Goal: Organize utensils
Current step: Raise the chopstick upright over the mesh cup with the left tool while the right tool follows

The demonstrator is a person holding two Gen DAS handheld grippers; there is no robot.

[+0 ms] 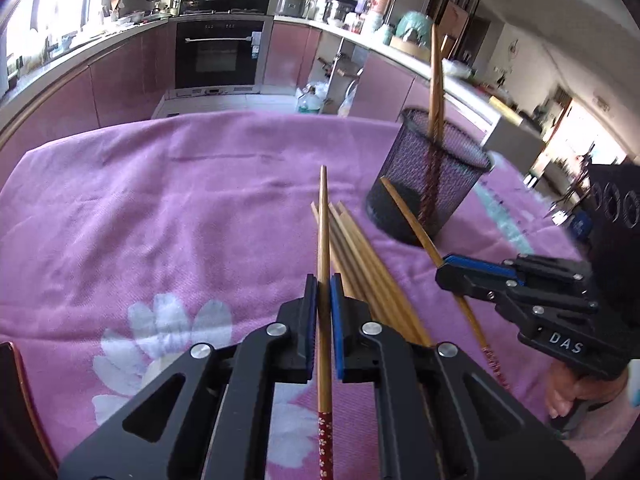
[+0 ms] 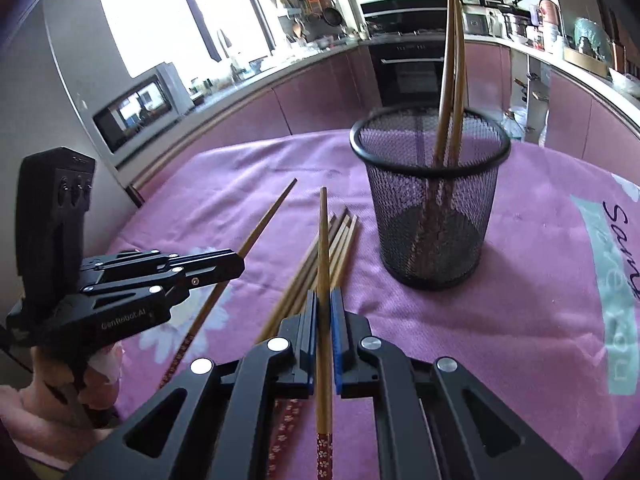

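Both grippers are over a pink cloth, each shut on one wooden chopstick with a red patterned end. My left gripper (image 1: pixel 324 280) pinches its chopstick (image 1: pixel 323 216) between blue pads, the tip pointing away and lifted off the cloth. From the right wrist view this left gripper (image 2: pixel 240 258) is at the left, its stick (image 2: pixel 268 216) slanting up to the right. My right gripper (image 2: pixel 324 292) clamps another chopstick (image 2: pixel 323 232); in the left wrist view it (image 1: pixel 444 270) is at the right. Several loose chopsticks (image 1: pixel 368 268) (image 2: pixel 344 228) lie between the grippers. A black mesh holder (image 1: pixel 424 184) (image 2: pixel 432 208) stands beyond, upright, with two chopsticks (image 2: pixel 454 60) in it.
The flower-printed pink cloth (image 1: pixel 160 220) covers the table, whose far edge drops to a kitchen floor. Pink cabinets and a black oven (image 1: pixel 216 52) are behind. A person's hand (image 2: pixel 52 400) grips the left tool. A dark red-edged object (image 1: pixel 16 400) sits at the lower left.
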